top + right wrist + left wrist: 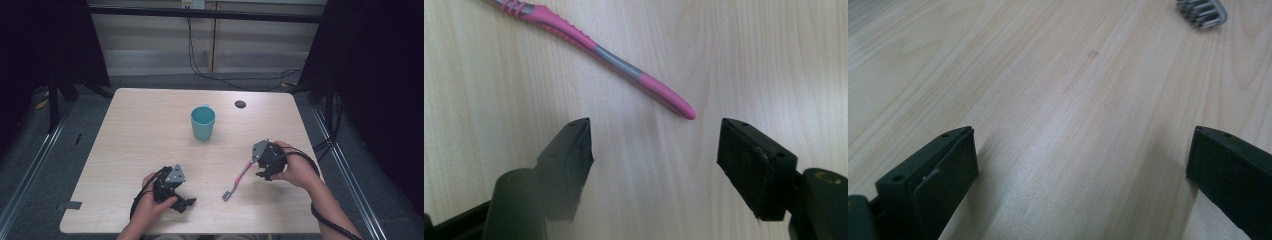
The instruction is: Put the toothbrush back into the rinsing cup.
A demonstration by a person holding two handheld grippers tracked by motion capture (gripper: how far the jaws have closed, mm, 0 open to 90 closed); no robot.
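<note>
High view is showing me the left gripper (pixel 186 202) sitting wide open and empty on the bench (pixel 150 125), the pink toothbrush (pixel 239 177) lying flat beside the right gripper (pixel 262 175); the right gripper view is revealing those jaws apart, holding nothing.
</note>
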